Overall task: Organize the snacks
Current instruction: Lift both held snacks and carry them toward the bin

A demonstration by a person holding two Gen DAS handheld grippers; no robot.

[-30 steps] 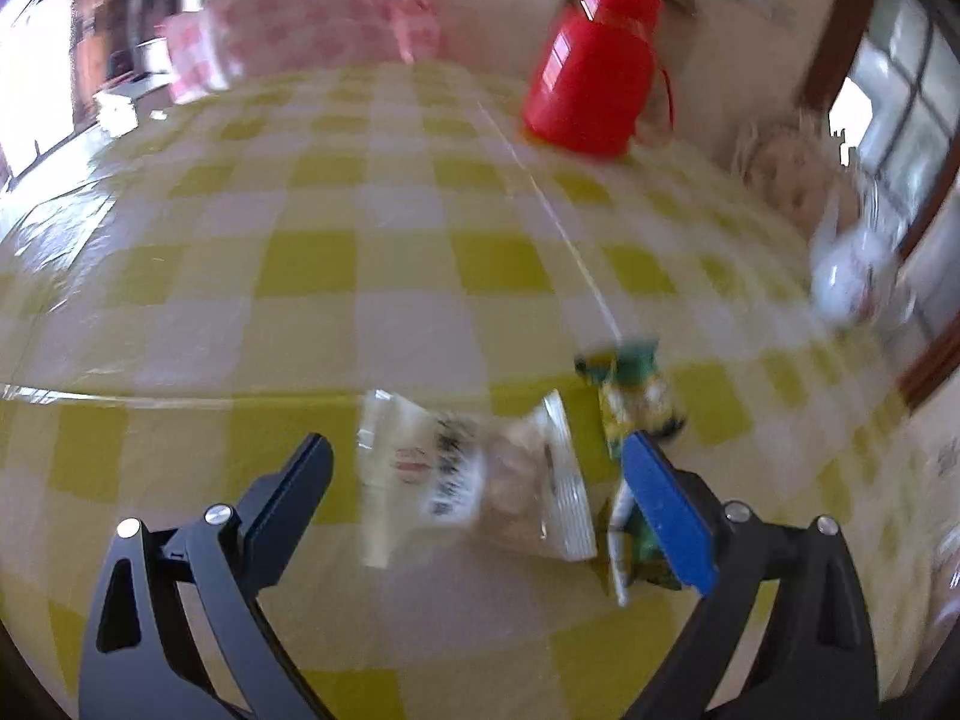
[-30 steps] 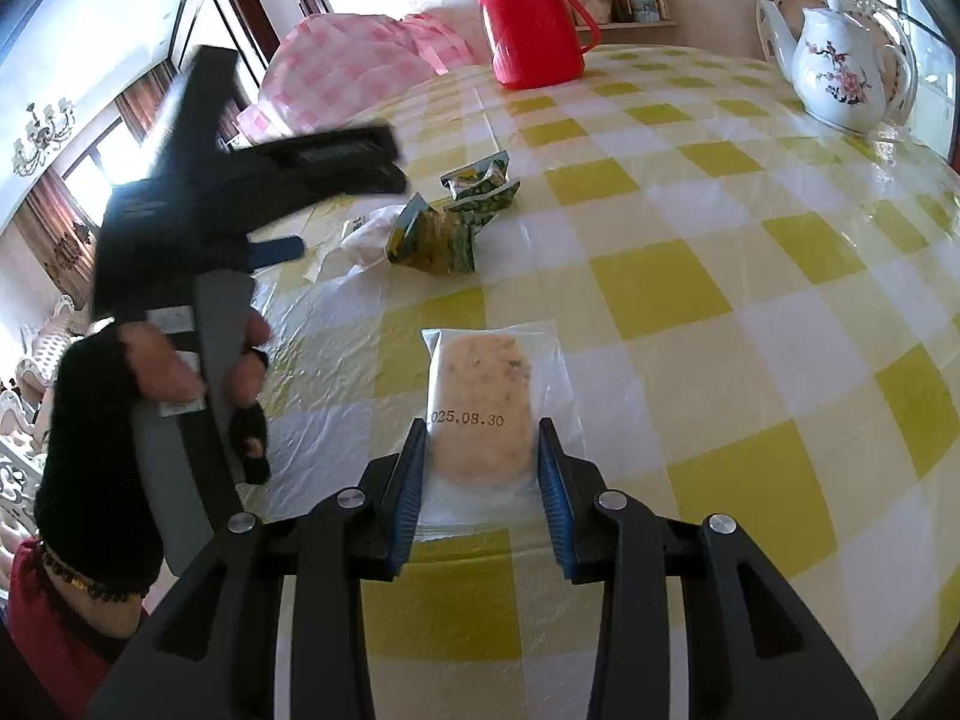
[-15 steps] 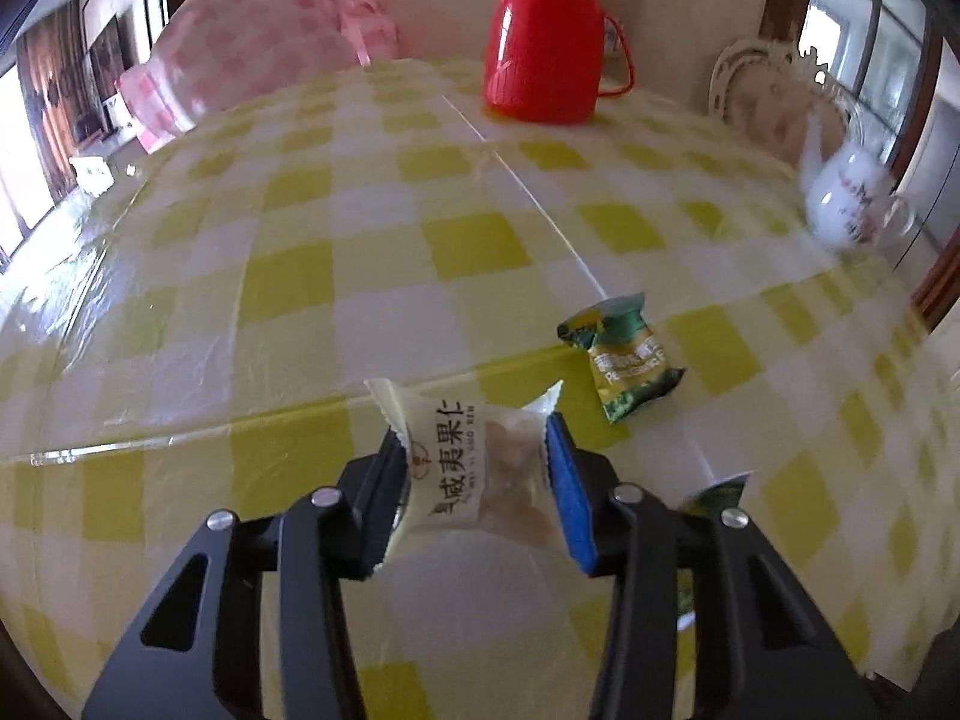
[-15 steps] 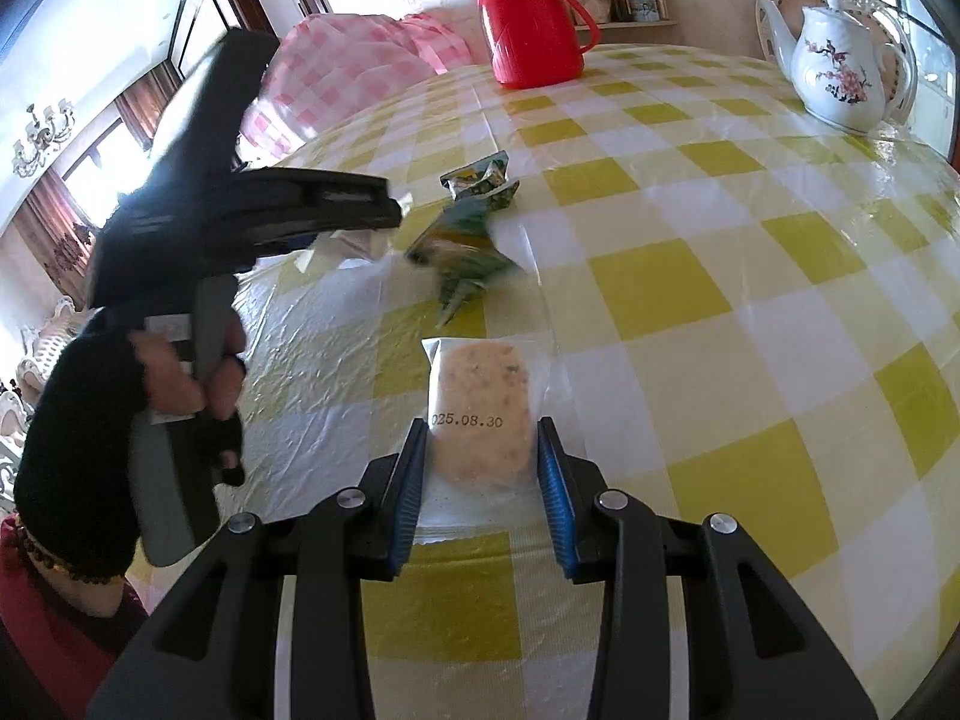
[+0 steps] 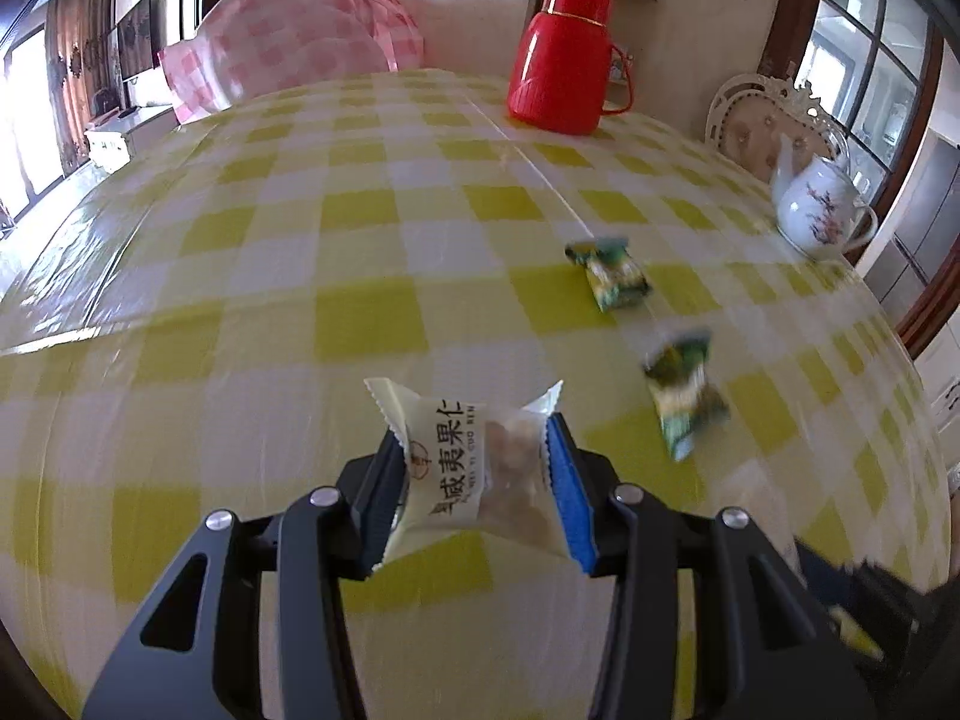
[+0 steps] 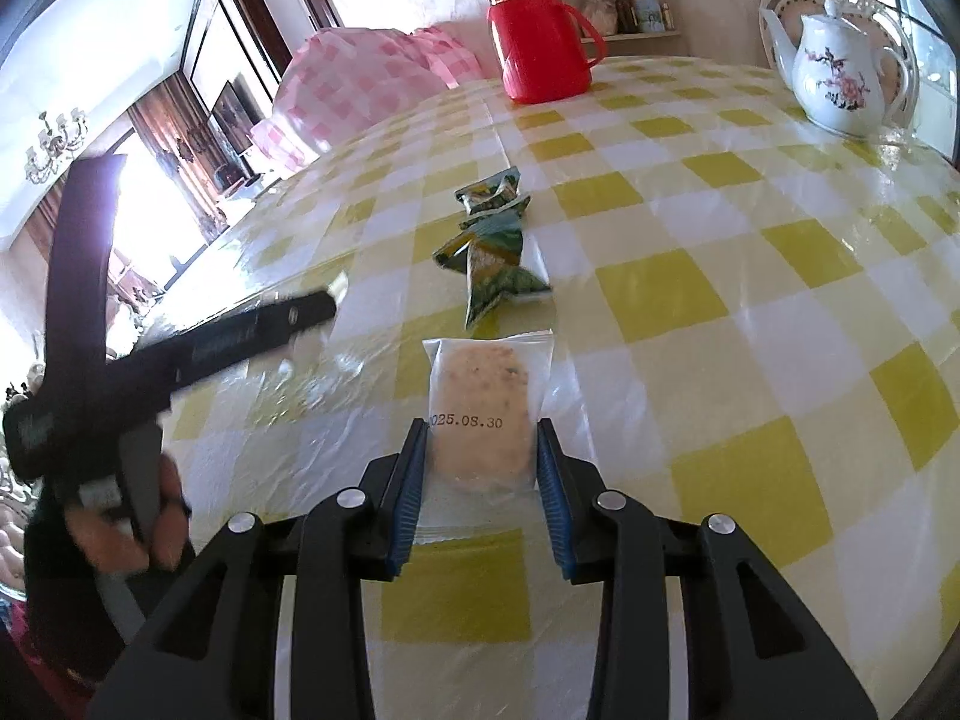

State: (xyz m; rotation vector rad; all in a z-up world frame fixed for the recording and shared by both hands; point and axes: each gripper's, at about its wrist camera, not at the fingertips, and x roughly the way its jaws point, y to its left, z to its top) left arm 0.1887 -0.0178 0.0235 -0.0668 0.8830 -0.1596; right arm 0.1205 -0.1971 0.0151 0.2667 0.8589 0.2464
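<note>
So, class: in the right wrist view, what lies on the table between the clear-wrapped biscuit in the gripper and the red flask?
In the right wrist view, two green snack packets lie between the biscuit and the red flask; otherwise only checked tablecloth.

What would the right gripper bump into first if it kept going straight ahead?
Probably the nearer green snack packet, just past the clear cookie packet the right gripper holds. Depth is hard to judge here.

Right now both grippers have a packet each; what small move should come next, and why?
Probably carry the left gripper with its cream nut snack packet toward the two green packets, which already lie close together. Its jaws are shut on the packet and it looks clear of the tablecloth, while the right gripper's clear-wrapped biscuit seems to rest there.
</note>
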